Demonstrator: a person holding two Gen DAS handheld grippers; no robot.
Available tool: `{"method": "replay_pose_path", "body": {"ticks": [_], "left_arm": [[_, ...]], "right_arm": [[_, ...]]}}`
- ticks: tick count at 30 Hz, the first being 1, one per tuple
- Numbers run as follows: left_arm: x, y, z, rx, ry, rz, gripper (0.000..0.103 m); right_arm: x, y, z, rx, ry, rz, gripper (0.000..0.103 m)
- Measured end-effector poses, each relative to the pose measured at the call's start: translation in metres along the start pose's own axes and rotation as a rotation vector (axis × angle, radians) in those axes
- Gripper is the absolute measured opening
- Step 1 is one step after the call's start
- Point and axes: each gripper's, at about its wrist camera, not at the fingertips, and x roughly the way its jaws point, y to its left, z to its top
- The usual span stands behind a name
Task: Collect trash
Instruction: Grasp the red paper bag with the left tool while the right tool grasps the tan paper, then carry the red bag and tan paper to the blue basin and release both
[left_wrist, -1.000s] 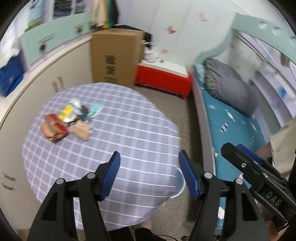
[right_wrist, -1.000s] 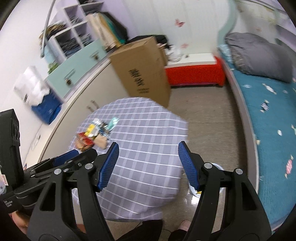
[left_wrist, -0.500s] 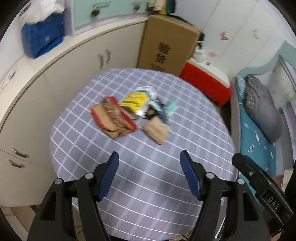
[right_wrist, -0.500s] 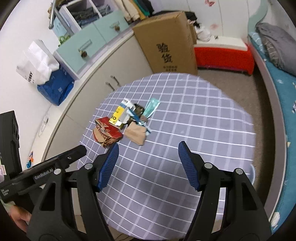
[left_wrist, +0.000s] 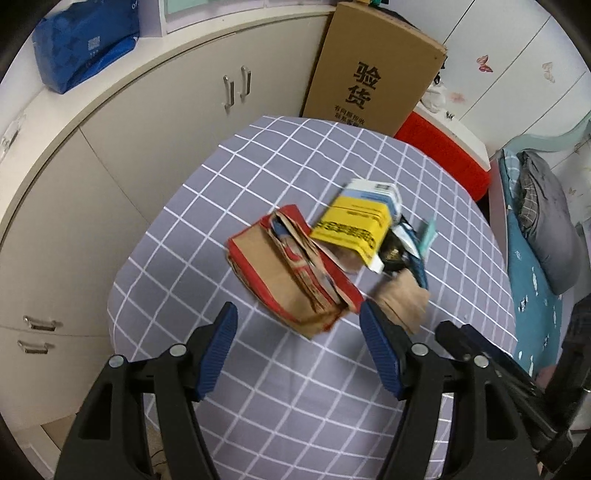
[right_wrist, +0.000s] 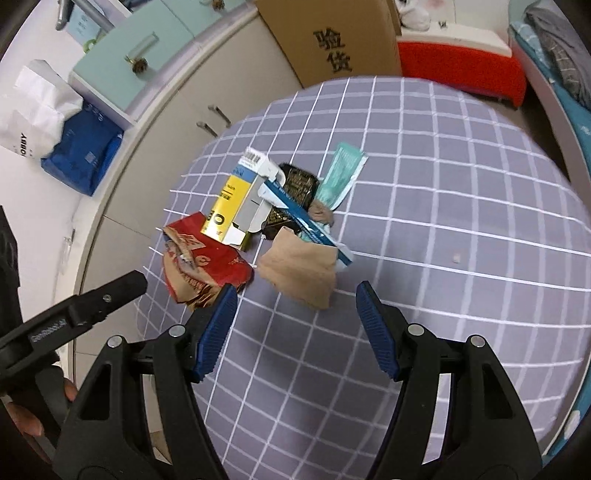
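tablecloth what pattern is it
Grey-purple tablecloth with a white grid of squares, clearest in the right wrist view.

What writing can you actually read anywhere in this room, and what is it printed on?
"验货": cardboard box, large black characters; the smaller line beneath is too small to read.
"OBBY": white paper bag, start cut off.
Yellow carton: black print blurred, unreadable.
Red wrapper: white lettering crumpled, unreadable.
Left gripper's label, seen from the right: too blurred.

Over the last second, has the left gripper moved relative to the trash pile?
Yes. The left gripper has closed in on the trash pile on the checked table: the pile, once small and far left, now sits just past its open fingertips.
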Motion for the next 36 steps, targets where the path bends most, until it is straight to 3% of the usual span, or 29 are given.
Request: {"method": "replay_pose_path", "body": {"ticks": [6,11,14,16,21,23,36], "left_arm": [[0.020,0.003,0.017,0.001,0.025,-0.006,0.067],[0.038,-0.001,0.030,0.002,0.045,0.016,0.067],[0.046,-0.004,0.038,0.005,0.050,0.013,0.067],[0.050,-0.007,0.040,0.019,0.055,0.025,0.062],[0.062,-0.013,0.042,0.024,0.088,0.057,0.029],[0.060,-0.011,0.040,0.001,0.084,0.044,0.021],[-0.022,-0.026,0.000,-0.047,-0.103,0.100,0.019]], "right_arm": [[0.037,-0.003,0.012,0.034,0.053,0.002,0.061],[0.051,-0.007,0.016,0.037,0.095,-0.006,0.033],[0.049,-0.013,0.018,0.039,0.110,0.005,0.024],[0.044,-0.019,0.018,0.050,0.116,0.014,0.022],[0.029,-0.030,0.017,0.070,0.111,0.019,0.019],[0.022,-0.032,0.016,0.070,0.106,0.023,0.018],[-0.030,-0.031,0.000,0.033,0.063,0.111,0.015]]}}
